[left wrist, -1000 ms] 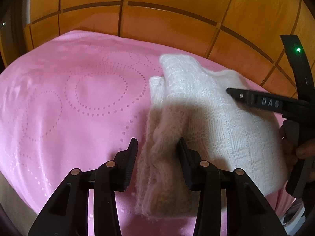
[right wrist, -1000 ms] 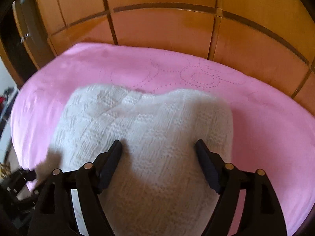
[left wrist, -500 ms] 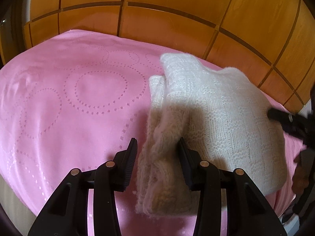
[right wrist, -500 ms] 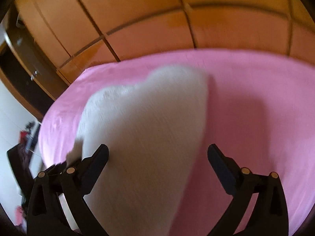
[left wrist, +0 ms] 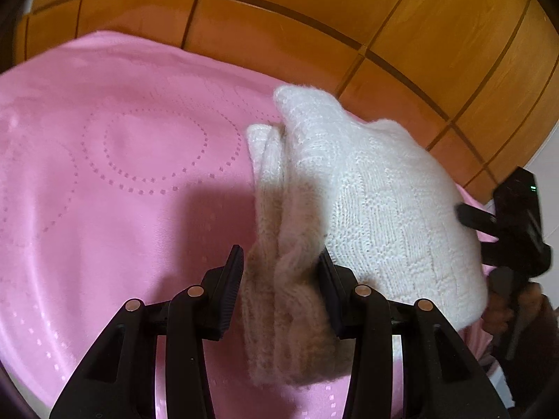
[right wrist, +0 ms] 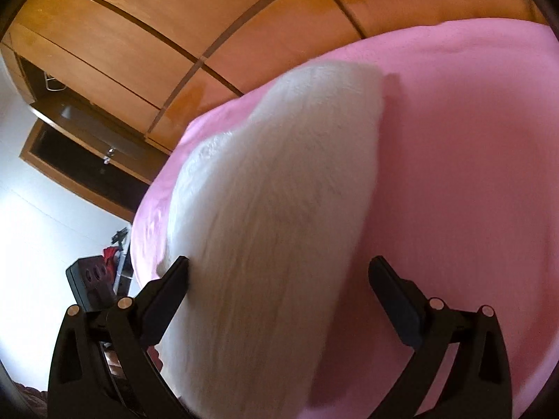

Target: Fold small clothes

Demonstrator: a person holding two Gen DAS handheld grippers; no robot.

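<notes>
A folded white knit garment (left wrist: 367, 209) lies on the pink bedspread (left wrist: 122, 174). My left gripper (left wrist: 281, 269) is shut on the garment's thick left folded edge, the bundle filling the gap between its fingers. My right gripper (right wrist: 279, 276) is open wide; the garment (right wrist: 279, 192) lies between and beyond its fingers, blurred, and its left finger touches the cloth's edge. The right gripper also shows in the left wrist view (left wrist: 489, 220) at the garment's right side, held by a hand.
Orange wooden wardrobe panels (left wrist: 314, 17) rise right behind the bed. In the right wrist view a dark open cabinet (right wrist: 80, 153) and white wall are at the left, and bare pink bedspread (right wrist: 471, 157) stretches to the right.
The right gripper has swung round to the garment's right end and tilted, its jaws spread wider. The left gripper has stayed clamped on the left fold and lifted slightly.
</notes>
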